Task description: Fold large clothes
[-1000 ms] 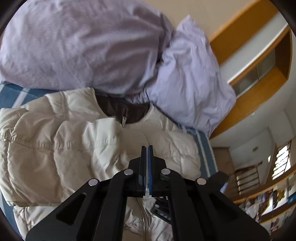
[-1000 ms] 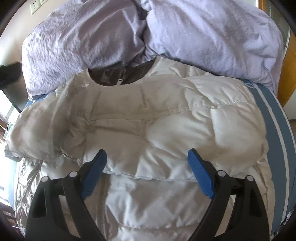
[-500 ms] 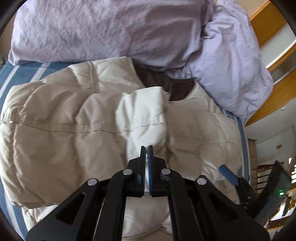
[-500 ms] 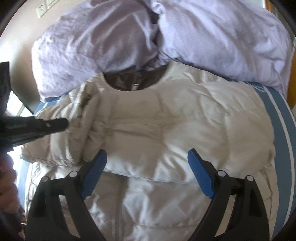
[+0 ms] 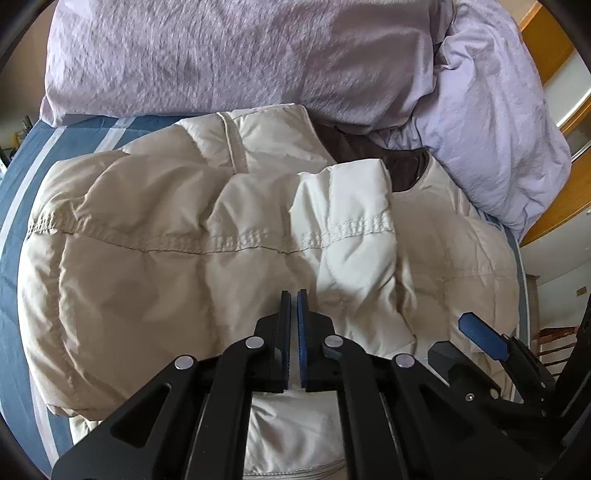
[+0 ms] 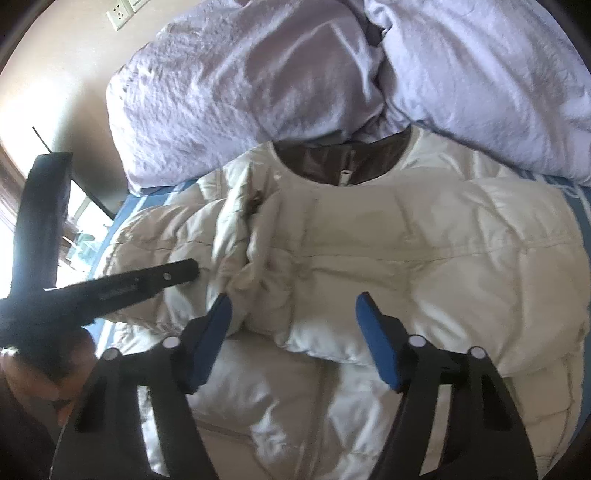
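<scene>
A cream quilted puffer jacket (image 5: pixel 155 258) with a dark brown collar lining (image 5: pixel 402 166) lies face up on the bed; it also shows in the right wrist view (image 6: pixel 424 258). Its sleeves are folded across the chest, one cuff (image 5: pixel 351 206) lying near the collar. My left gripper (image 5: pixel 292 299) is shut and empty, hovering just above the folded sleeve. My right gripper (image 6: pixel 293 310) is open and empty above the sleeve's lower edge. The left gripper (image 6: pixel 192 271) shows in the right wrist view at the left, and one blue pad of the right gripper (image 5: pixel 480 334) shows in the left wrist view.
Lilac pillows and a duvet (image 5: pixel 229 55) are piled at the head of the bed, against the jacket collar. A blue and white striped sheet (image 5: pixel 22 162) covers the bed. A wooden bed frame (image 5: pixel 554 206) stands at the right. A wall socket (image 6: pixel 120 14) is on the wall.
The left gripper has swung left over the jacket, and a sleeve now lies folded across the chest. The right gripper has moved closer to the jacket and stays open.
</scene>
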A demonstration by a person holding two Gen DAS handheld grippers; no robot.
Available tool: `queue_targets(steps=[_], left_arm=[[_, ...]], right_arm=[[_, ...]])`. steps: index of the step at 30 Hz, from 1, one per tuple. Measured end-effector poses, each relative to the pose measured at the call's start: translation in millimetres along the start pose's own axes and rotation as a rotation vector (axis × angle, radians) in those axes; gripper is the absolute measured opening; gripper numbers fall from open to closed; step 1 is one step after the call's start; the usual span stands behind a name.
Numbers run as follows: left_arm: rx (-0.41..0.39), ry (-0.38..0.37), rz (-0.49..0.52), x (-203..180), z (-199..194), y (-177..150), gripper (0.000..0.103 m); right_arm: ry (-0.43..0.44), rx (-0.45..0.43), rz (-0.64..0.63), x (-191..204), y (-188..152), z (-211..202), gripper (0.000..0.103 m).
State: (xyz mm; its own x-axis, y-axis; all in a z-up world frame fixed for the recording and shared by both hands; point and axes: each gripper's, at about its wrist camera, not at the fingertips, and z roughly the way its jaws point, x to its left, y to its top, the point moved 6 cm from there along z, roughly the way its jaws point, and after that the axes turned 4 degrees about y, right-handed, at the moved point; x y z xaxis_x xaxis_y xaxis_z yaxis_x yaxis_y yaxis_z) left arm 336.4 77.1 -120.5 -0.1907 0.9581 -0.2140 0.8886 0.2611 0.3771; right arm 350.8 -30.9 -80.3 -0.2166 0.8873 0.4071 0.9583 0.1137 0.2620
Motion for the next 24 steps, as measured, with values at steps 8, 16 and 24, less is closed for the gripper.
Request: queue_targets(steps=[8,16,24], left_arm=[[-0.04,0.08,0.022,10,-9,-2,0.054],[-0.058,0.117,0.017,26,-19,-6,0.054],[-0.063,0.132,0.0,39,-26,-12,0.055]], right_arm=[[0.049,0.024,0.016,13,4,10,0.064],[0.028,0.077,0.015,18,2,35,0.063],[0.044,0.067,0.0,29,-1,40,0.01]])
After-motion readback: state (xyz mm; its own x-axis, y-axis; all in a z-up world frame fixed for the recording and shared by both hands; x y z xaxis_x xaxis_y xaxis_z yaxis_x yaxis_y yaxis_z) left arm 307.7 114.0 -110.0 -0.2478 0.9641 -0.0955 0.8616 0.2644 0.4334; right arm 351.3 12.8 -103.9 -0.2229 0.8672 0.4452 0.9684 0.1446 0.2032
